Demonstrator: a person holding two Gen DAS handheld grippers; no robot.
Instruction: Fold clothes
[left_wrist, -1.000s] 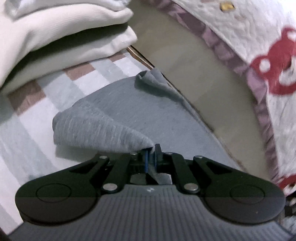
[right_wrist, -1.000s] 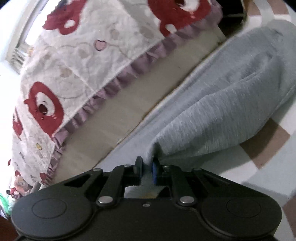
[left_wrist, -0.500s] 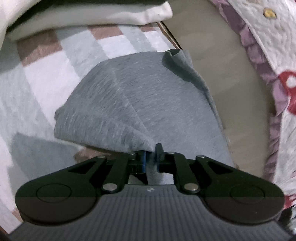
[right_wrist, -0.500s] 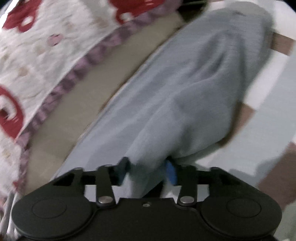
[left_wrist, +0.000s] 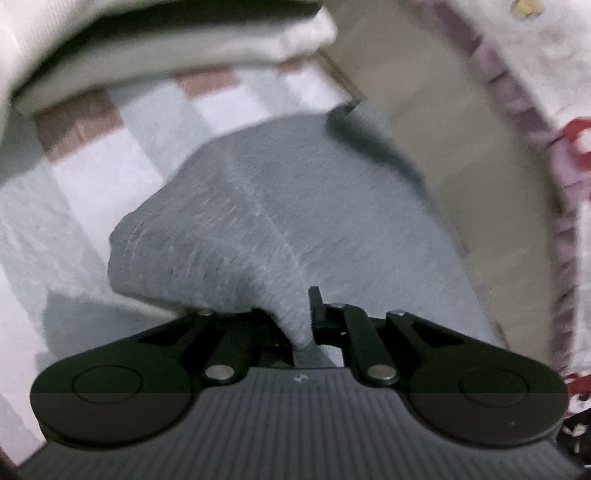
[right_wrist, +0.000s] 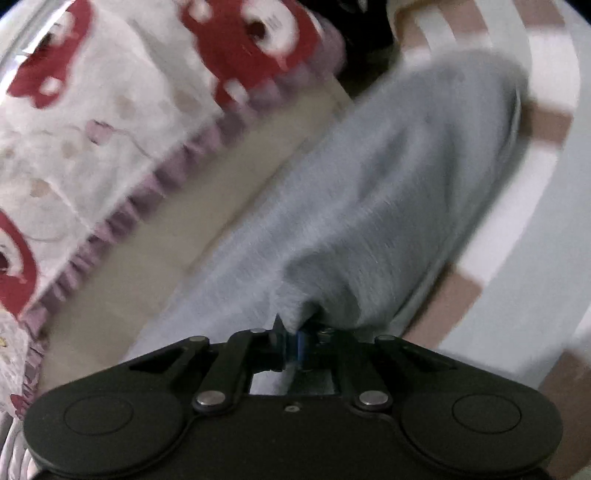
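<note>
A grey knit garment lies on a checked cloth, bunched into a raised fold at its near end. My left gripper is shut on that fold, and fabric fills the gap between its fingertips. In the right wrist view the same grey garment stretches away along the surface's edge. My right gripper is shut on a pinch of its near edge, with cloth drawn up between the blue pads. Both views are blurred by motion.
A stack of folded white clothes sits at the far end of the checked cloth. Beside the surface runs a strip of beige floor, and beyond it hangs a white quilt with red prints and a purple frill.
My right gripper opened around the grey fabric half a second ago and has closed on it again. The left gripper kept its pinch while its view tipped and sank slightly.
</note>
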